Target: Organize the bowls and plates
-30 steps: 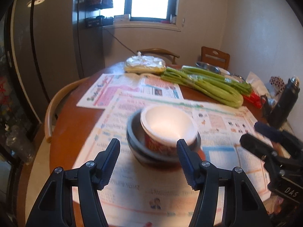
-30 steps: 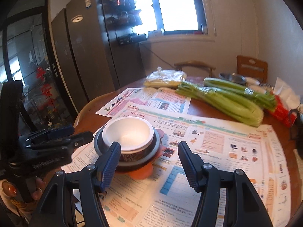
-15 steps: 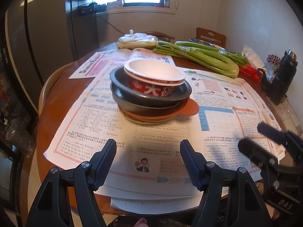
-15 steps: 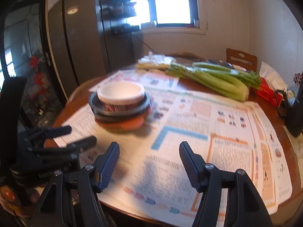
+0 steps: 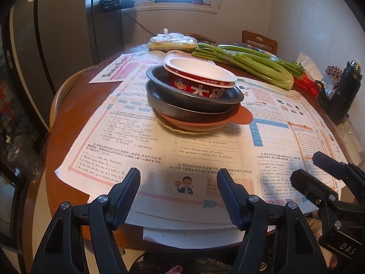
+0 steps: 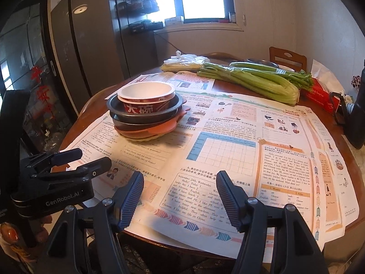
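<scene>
A stack of dishes stands on newspaper in the middle of a round wooden table. On top is a red-and-white paper bowl (image 5: 200,77) (image 6: 147,93), under it two dark grey metal pans (image 5: 182,107) (image 6: 141,118), then an orange plate (image 5: 244,116) (image 6: 159,127) and a pale yellow plate (image 5: 180,129). My left gripper (image 5: 178,178) hovers at the near table edge, well short of the stack, open with nothing between its fingers. My right gripper (image 6: 179,179) is beside it on the right, also open and empty. Each gripper shows in the other's view: the right gripper (image 5: 319,171), the left gripper (image 6: 75,162).
Newspaper sheets (image 5: 136,125) cover most of the table (image 5: 66,105). Celery bunches (image 5: 246,66), a bagged food parcel (image 5: 172,41), a red pack (image 5: 305,83) and a black flask (image 5: 344,96) sit at the far and right sides. Wooden chairs stand behind; dark cabinets on the left.
Both grippers have drawn back from the stack to the near table edge and sunk lower. Their jaws stand a little wider than a second ago. The stack has not moved.
</scene>
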`<state>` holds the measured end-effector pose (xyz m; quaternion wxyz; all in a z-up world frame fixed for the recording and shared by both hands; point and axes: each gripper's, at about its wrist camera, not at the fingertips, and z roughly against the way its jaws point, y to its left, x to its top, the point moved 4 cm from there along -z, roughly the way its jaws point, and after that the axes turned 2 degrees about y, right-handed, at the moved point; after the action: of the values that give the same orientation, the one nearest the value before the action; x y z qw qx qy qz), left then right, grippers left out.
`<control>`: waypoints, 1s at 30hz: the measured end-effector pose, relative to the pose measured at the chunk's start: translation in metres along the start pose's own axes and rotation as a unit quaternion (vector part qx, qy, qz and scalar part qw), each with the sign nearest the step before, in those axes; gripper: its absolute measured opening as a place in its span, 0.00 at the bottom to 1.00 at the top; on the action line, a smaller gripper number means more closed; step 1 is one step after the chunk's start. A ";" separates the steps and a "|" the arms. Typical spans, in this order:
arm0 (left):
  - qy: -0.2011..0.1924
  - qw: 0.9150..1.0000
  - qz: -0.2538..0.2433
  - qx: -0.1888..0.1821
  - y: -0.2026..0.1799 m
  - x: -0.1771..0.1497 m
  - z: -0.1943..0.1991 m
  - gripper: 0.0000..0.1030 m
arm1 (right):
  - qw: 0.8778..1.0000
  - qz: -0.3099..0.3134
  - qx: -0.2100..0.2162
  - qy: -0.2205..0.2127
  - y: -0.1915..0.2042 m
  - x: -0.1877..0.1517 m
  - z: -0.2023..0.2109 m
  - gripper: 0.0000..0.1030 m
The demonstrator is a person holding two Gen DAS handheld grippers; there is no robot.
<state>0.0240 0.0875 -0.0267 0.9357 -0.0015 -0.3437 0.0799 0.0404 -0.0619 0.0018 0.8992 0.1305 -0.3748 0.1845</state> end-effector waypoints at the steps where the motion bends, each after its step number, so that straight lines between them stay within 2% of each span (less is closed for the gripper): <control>1: 0.001 1.000 -0.001 -0.001 0.000 0.000 0.000 0.69 | 1.000 -0.001 0.002 0.002 0.001 0.000 -0.001 0.64; 30: 0.014 1.000 -0.014 -0.014 -0.005 -0.010 -0.004 0.69 | 1.000 -0.006 0.004 0.010 0.004 -0.005 -0.002 0.64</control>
<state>0.0203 0.0809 -0.0357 0.9413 -0.0113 -0.3317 0.0621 0.0364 -0.0589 -0.0031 0.9034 0.1347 -0.3644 0.1814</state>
